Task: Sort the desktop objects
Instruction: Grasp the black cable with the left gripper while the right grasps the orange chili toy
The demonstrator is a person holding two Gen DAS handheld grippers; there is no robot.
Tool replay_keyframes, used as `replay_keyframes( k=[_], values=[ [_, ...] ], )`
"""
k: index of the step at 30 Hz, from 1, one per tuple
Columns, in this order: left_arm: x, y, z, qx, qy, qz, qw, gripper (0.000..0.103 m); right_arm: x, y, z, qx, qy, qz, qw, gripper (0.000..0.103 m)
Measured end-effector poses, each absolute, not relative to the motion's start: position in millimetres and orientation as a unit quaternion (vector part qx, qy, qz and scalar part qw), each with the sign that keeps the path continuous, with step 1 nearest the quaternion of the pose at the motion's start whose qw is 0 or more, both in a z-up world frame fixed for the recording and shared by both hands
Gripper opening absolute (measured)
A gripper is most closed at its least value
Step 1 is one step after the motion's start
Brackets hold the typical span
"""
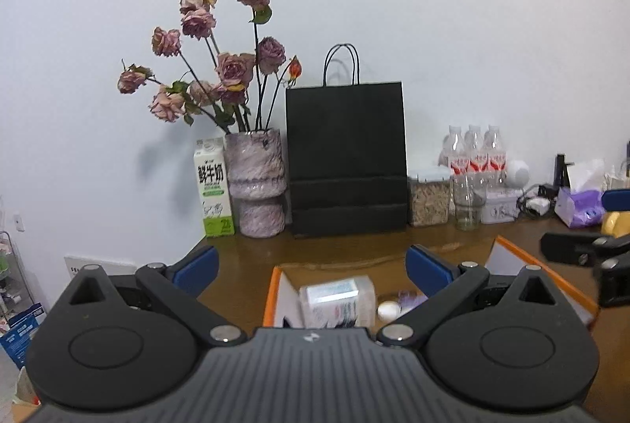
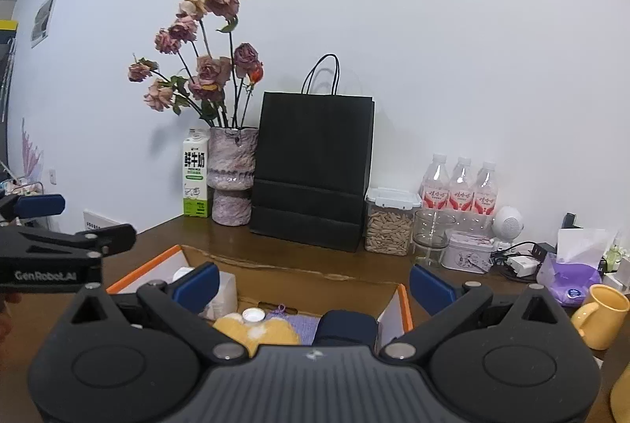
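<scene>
An open cardboard box with orange edges (image 1: pixel 271 289) (image 2: pixel 405 305) sits on the brown desk below both grippers. It holds a clear plastic box with a blue-white label (image 1: pixel 338 299), a yellow plush item (image 2: pixel 260 332), a small white cap (image 2: pixel 252 314), a purple cloth (image 2: pixel 303 322) and a dark navy object (image 2: pixel 346 324). My left gripper (image 1: pixel 311 263) is open and empty above the box. My right gripper (image 2: pixel 313 283) is open and empty above the box. Each gripper shows at the edge of the other's view.
Along the wall stand a milk carton (image 1: pixel 212 187), a vase of dried roses (image 1: pixel 258 183), a black paper bag (image 1: pixel 346 159), a seed jar (image 2: pixel 390 222), a glass (image 2: pixel 431 236), three water bottles (image 2: pixel 460 187), a tin (image 2: pixel 468 252), a tissue pack (image 2: pixel 567 269) and a yellow mug (image 2: pixel 602 316).
</scene>
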State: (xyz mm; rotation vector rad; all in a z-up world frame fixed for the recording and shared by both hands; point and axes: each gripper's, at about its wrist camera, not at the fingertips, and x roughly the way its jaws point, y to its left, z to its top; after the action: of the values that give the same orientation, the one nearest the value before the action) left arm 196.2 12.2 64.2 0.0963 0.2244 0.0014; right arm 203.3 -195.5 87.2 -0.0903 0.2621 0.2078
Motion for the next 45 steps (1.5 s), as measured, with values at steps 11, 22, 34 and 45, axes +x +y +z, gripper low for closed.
replay_keyframes(
  k=[11, 22, 34, 45],
  values=[
    [163, 44, 38, 0.072, 0.199, -0.02, 0.977, 0.103, 152, -212, 57, -0.075, 0.204, 0.107, 0.97, 0.103],
    [167, 63, -4, 0.072, 0.312, -0.054, 0.946, 0.103, 147, -229, 9, -0.095, 0.311, 0.116, 0.938, 0.1],
    [189, 70, -33, 0.046, 0.373, -0.07, 0.924, 0.103, 160, -237, -23, -0.068, 0.37, 0.134, 0.917, 0.073],
    [201, 73, -42, 0.03, 0.387, -0.05, 0.92, 0.103, 163, -240, -27, -0.046, 0.371, 0.14, 0.917, 0.067]
  ],
)
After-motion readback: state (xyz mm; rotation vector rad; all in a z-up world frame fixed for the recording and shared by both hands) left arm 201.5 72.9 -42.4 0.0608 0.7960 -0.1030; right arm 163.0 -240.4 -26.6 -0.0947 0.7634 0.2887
